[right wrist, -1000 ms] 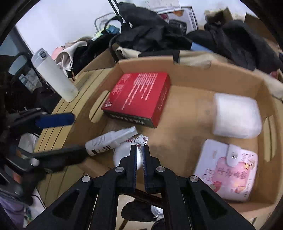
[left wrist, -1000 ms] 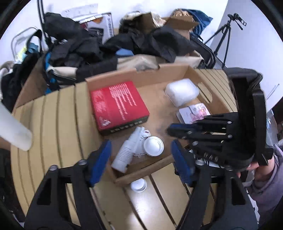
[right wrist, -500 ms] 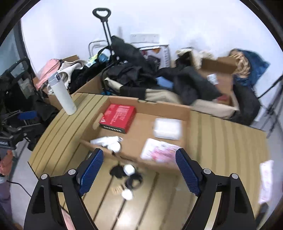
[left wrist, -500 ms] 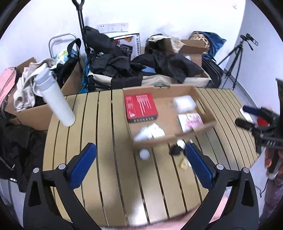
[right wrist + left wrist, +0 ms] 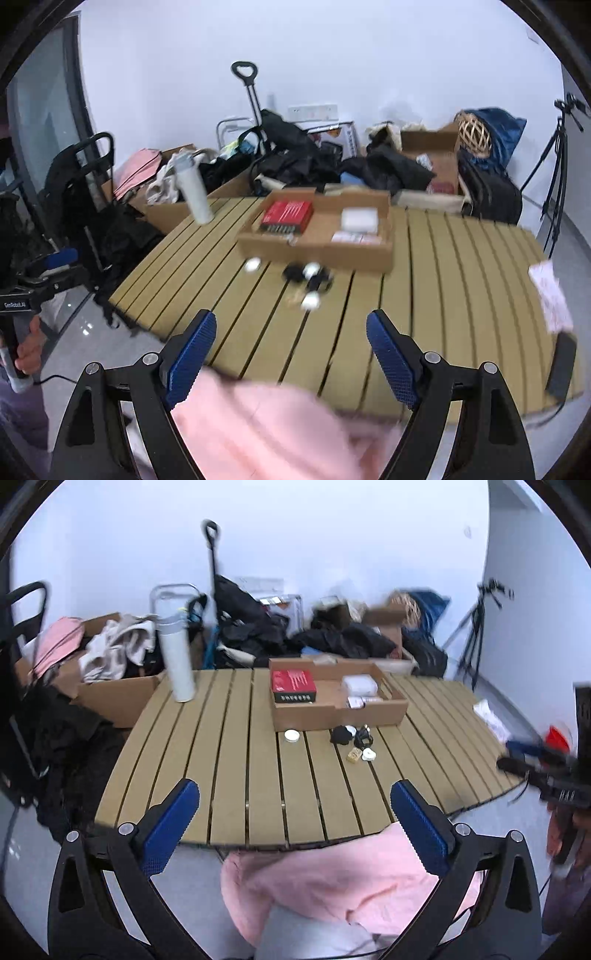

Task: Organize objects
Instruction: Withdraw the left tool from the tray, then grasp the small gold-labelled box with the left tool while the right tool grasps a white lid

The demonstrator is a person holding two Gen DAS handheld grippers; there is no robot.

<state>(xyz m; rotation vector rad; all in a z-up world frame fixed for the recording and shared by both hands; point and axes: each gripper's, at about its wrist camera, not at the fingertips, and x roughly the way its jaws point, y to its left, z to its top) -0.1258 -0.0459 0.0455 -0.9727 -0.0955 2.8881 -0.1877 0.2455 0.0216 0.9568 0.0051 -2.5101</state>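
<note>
A cardboard tray [image 5: 338, 710] at twelve o'clock on the slatted tabletop [image 5: 236, 775] holds a red box [image 5: 293, 685]; small loose items [image 5: 352, 742] wait before it. Left gripper [image 5: 295, 823] jaws opening, right gripper [image 5: 291, 352] jaws spread, both empty, apparently between picks.

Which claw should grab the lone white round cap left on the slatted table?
Probably left. The white round cap sits at the loose cluster's left end, before the cardboard box, nearer the left claw. Both claws are empty; the right claw faces the black clutter.

Small items [image 5: 308, 284] before the cardboard box [image 5: 317, 254] blur (perhaps caps); identities unreadable.
</note>
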